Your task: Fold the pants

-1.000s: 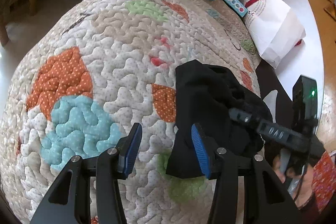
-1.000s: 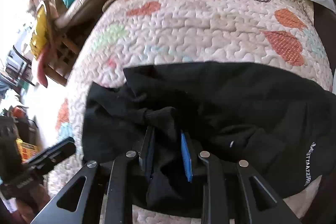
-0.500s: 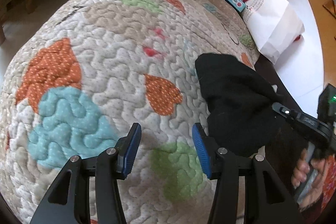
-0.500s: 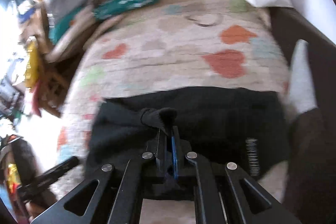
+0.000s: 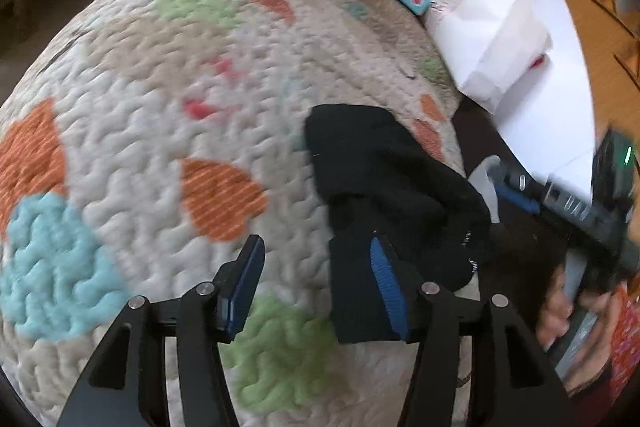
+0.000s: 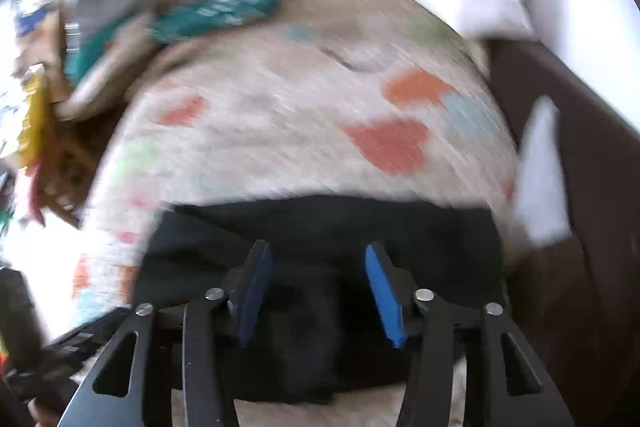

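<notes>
Though clenched tight on a raised pinch of black cloth half a second back, now opening wide at the right claw (image 6: 316, 251): pads apart, no cloth pressed between them, only the dark pants (image 6: 320, 219) lying flat beneath and ahead, from 9 to 3 o'clock across the lower half of the right wrist view. Gone, too, the little peak of fabric that stood up at the pads; settled back down, as far as the blur allows. Seen from the left wrist, pants (image 5: 380, 163) bunched into a narrower, thicker dark bundle at 3 o'clock on the quilt (image 5: 160, 87), against the quilt's right edge, more compact than a second ago. Also opening a little at the left claw (image 5: 316, 243), released and carrying nothing: bare quilt between the pads, with the right pad merely overlapping the bundle's near end at 5 o'clock, not pinching it. Shifted sideways toward the pants since a second ago, judging by the orange patch sliding from 3 towards 9 o'clock. Probably one fold just laid and let go. Likely next: fresh grips on the bundle's ends for another fold or a tidy-up, since edges look rumpled rather than square. Hard to say how even the layers lie.
</notes>
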Demonstrator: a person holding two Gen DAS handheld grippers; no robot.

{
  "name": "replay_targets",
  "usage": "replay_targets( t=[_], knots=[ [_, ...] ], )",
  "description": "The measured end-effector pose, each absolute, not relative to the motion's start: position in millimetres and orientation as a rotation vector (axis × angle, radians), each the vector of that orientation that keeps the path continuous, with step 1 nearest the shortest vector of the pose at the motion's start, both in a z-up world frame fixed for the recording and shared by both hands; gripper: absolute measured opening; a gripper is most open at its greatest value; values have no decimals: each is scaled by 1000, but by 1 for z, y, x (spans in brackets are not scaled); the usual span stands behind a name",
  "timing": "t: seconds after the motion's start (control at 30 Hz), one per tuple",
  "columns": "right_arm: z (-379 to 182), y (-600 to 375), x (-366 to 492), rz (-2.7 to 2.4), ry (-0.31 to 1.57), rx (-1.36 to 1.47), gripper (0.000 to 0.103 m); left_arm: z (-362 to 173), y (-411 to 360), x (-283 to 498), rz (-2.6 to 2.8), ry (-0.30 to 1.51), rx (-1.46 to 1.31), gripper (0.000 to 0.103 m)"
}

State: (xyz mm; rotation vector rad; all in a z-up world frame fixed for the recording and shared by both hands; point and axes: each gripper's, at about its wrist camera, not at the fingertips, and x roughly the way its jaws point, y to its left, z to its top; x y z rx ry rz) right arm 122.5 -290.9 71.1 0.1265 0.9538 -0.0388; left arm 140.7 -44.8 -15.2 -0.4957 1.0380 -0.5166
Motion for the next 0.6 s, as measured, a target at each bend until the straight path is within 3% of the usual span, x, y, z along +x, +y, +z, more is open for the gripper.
replay_targets(
  t=[0.2, 0.5, 0.53, 0.57, 0.6],
  knots=[
    [72, -201, 190, 301, 1076, -106, 55, -29, -52, 138, -536, 1055, -546, 58],
    [7, -111, 242, 392, 1312, -495, 54, -32, -24, 142, -567, 1044, -776, 65],
    [2, -110, 242, 387, 1329, -519, 50, -31, -21, 141, -560, 1036, -783, 65],
    [-3, -111, 241, 385, 1349, -534, 22, -29, -19, 140, -549, 1025, -785, 65],
    [-7, -112, 240, 385, 1371, -534, 11, -26, -16, 140, -534, 1008, -778, 65]
  ],
)
